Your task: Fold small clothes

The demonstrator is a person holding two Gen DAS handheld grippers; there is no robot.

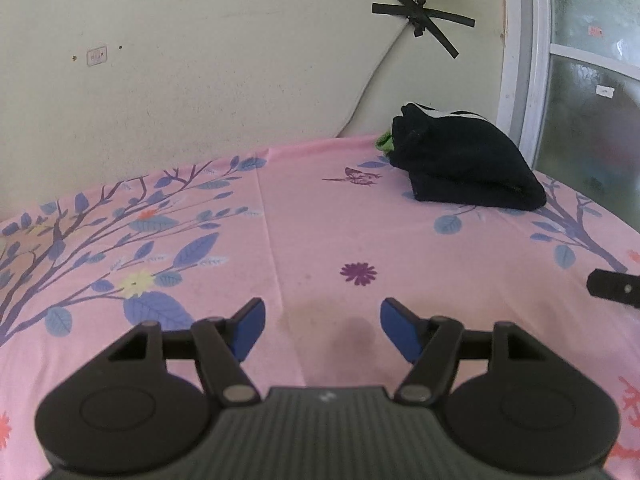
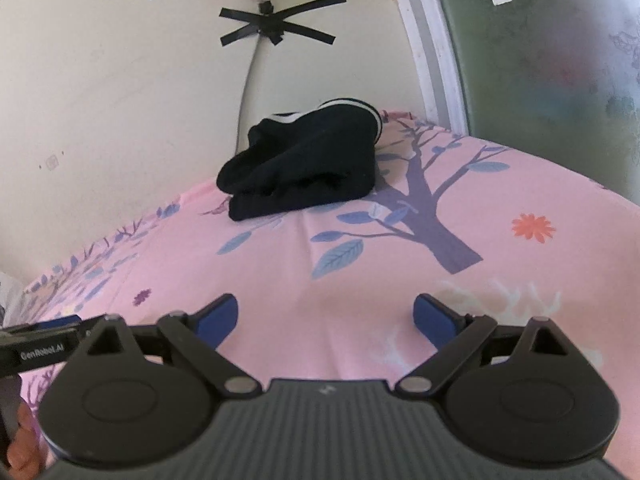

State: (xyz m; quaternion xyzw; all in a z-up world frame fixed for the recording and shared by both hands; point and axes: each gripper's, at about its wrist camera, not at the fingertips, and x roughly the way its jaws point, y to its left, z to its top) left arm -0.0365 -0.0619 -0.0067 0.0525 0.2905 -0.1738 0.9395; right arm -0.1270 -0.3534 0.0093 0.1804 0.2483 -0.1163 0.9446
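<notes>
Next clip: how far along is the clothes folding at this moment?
Done: a folded black garment with white stripes sits near the wall on the pink floral sheet, something green peeking from behind it. In hand: nothing; the left gripper and right gripper are open and empty. Left: no unfolded clothes show in either view.

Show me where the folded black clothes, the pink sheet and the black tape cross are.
folded black clothes (image 2: 304, 168), right wrist view, middle of the pile.
pink sheet (image 1: 320, 232), left wrist view, bare patch near the centre.
black tape cross (image 1: 420, 16), left wrist view, where the strips meet.
</notes>
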